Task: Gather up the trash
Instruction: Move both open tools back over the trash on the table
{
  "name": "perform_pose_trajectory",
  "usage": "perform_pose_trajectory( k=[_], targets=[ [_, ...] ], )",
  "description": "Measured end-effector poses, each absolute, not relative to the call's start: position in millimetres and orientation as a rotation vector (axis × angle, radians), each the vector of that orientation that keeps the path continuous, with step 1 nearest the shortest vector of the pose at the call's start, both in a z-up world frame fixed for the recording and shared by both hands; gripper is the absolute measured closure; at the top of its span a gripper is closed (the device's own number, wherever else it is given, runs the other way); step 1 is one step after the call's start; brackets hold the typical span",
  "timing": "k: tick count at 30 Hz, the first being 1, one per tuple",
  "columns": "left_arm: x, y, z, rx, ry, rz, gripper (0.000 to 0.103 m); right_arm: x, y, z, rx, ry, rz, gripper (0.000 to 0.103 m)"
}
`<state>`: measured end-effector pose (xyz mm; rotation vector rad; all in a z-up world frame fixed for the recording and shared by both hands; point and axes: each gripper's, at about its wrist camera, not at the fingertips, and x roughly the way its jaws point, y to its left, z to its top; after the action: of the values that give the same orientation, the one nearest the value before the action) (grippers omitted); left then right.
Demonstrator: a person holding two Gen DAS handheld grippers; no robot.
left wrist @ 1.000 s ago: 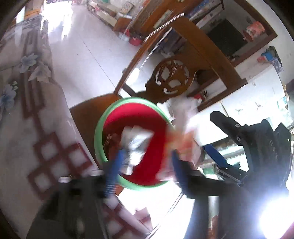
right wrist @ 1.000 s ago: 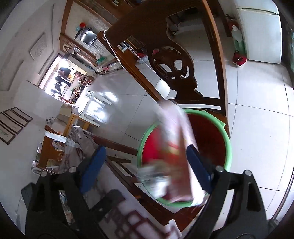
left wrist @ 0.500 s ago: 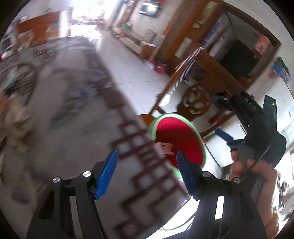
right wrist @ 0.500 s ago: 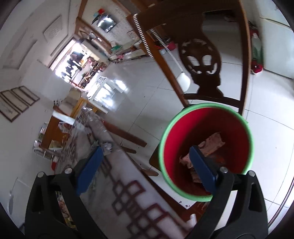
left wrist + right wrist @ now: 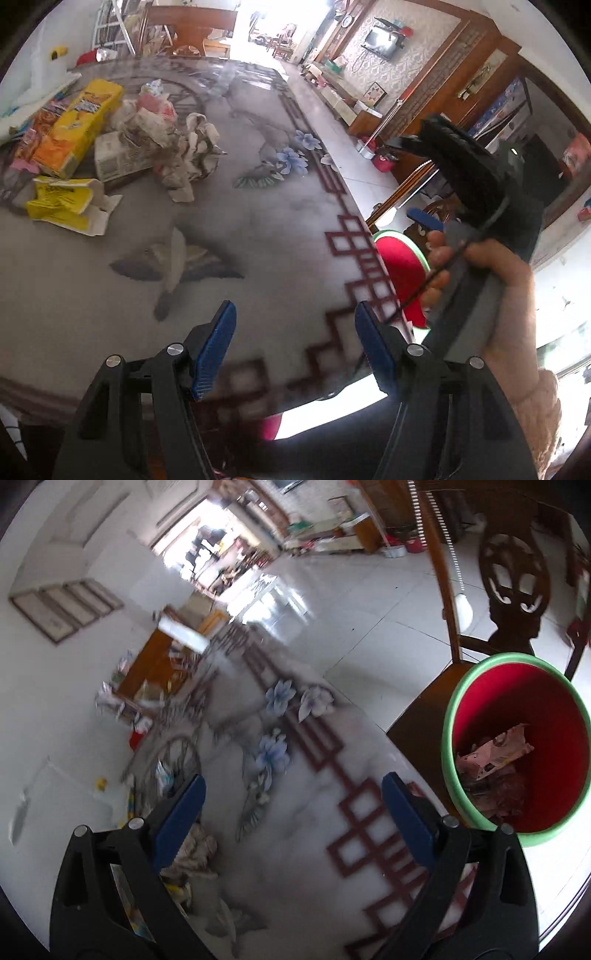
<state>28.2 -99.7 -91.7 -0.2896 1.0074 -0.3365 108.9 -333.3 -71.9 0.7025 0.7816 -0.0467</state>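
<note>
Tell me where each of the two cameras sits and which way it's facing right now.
Left wrist: on the left gripper, angled down over the patterned table toward the trash pile; own open blue fingers, plus the hand with the right gripper.
Right wrist: on the right gripper, looking across the table edge; own open fingers, nothing between them.
Shared: table and red bin.

Patterned table [image 5: 258, 221] bears yellow boxes [image 5: 79, 129] and crumpled wrappers [image 5: 177, 147].

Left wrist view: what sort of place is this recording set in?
Most likely a lived-in home's main room: a patterned dining table strewn with wrappers, a carved wooden chair beside it, and a wall-mounted television further back.
</note>
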Motion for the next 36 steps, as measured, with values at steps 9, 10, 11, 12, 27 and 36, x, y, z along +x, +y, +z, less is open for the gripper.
perform_pose_trajectory(
  k=[9, 10, 11, 12, 27, 36],
  targets=[
    [9, -101, -76, -0.274, 0.976, -0.361, 0.039, 89, -365, -93, 0.775, 0.821, -0.127, 0.008],
    [6, -101, -77, -0.273, 0.98, -0.363, 0.039, 89, -363, -92, 0.769, 0.825, -0.125, 0.008],
    [4, -99, -78, -0.271, 0.982, -0.36, 0.039, 91, -360, -92, 0.749, 0.837, -0.119, 0.008],
    [2, -97, -78, -0.273, 0.983, -0.357, 0.039, 92, -357, -92, 0.737, 0.843, -0.114, 0.008],
    [-2, -50, -94, -0.408, 1.02, -0.301, 0.039, 109, -311, -92, 0.608, 0.92, -0.057, 0.008],
    [6, -25, -93, -0.423, 0.98, -0.279, 0.039, 107, -295, -84, 0.574, 0.9, -0.02, 0.008]
  ],
)
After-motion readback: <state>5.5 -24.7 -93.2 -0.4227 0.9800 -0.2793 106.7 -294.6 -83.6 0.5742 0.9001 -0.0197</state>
